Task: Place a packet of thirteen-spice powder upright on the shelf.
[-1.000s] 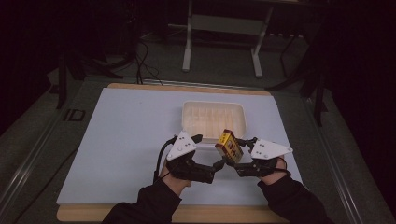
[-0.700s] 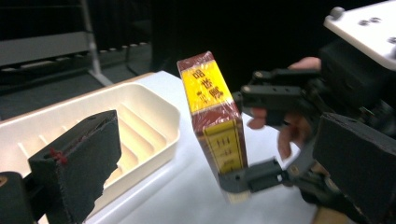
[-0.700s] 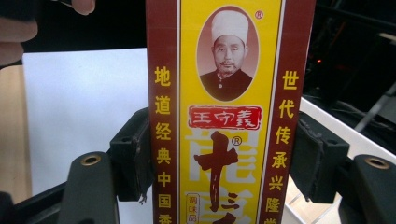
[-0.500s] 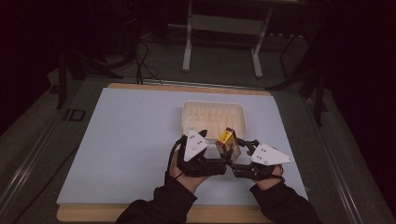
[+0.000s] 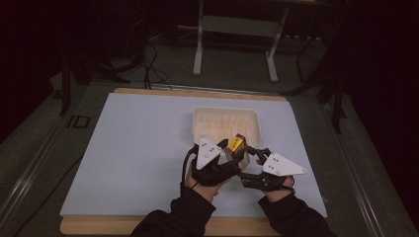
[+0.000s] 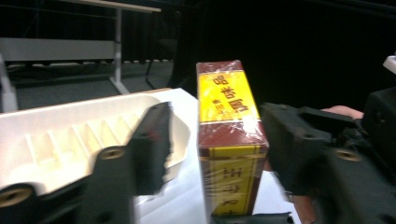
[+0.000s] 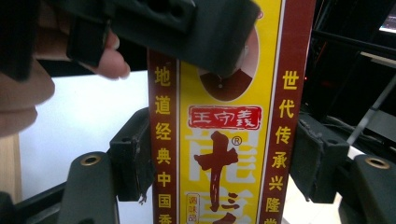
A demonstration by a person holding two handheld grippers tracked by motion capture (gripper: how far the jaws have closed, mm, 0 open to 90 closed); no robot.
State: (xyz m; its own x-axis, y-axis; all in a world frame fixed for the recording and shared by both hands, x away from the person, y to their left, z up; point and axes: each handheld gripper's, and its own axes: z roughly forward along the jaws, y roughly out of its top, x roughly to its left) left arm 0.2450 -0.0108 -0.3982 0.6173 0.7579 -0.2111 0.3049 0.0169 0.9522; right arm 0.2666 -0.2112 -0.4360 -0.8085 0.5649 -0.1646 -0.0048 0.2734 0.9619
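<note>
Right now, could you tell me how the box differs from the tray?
The box is yellow and dark red with print; the tray is plain white. The box is closed and film-wrapped, the tray open and empty. The box is held up off the table, while the tray lies flat on it.

white-topped table (image 5: 128,148) bearing a cream tray (image 5: 226,121).
</note>
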